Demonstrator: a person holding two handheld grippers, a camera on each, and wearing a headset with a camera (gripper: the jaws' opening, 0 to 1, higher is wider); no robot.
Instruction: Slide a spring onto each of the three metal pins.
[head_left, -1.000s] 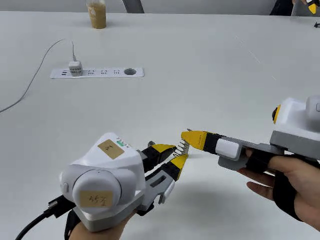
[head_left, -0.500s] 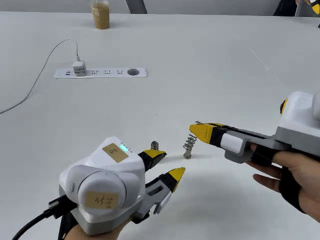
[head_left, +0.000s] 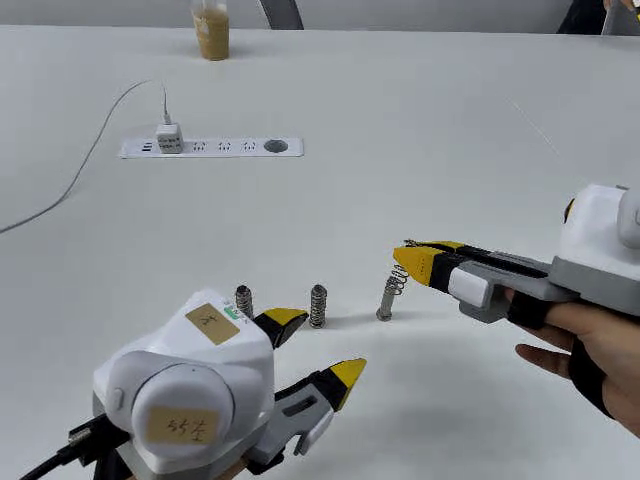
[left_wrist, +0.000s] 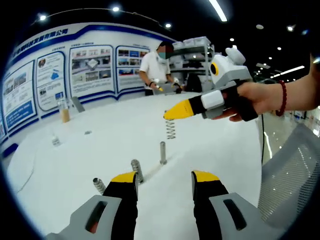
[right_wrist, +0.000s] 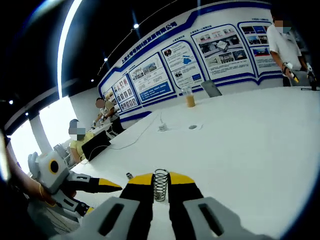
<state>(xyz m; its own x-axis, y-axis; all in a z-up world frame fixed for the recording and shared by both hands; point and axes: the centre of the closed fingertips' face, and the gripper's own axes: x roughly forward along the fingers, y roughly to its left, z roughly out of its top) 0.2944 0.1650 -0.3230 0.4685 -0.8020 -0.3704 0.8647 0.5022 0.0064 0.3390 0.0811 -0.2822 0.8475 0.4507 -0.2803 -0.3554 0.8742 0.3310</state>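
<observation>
In the head view, the left gripper (head_left: 316, 346) hovers with its jaws apart, close to the first pin (head_left: 243, 300) and second pin (head_left: 318, 305), each wearing a spring. The right gripper (head_left: 405, 258) pinches a spring (head_left: 397, 281), slanted at the top of the third pin (head_left: 385, 306).

In the left gripper view, that spring hangs just above the bare third pin.

In the right gripper view, the jaws clamp the spring between their yellow tips.
</observation>
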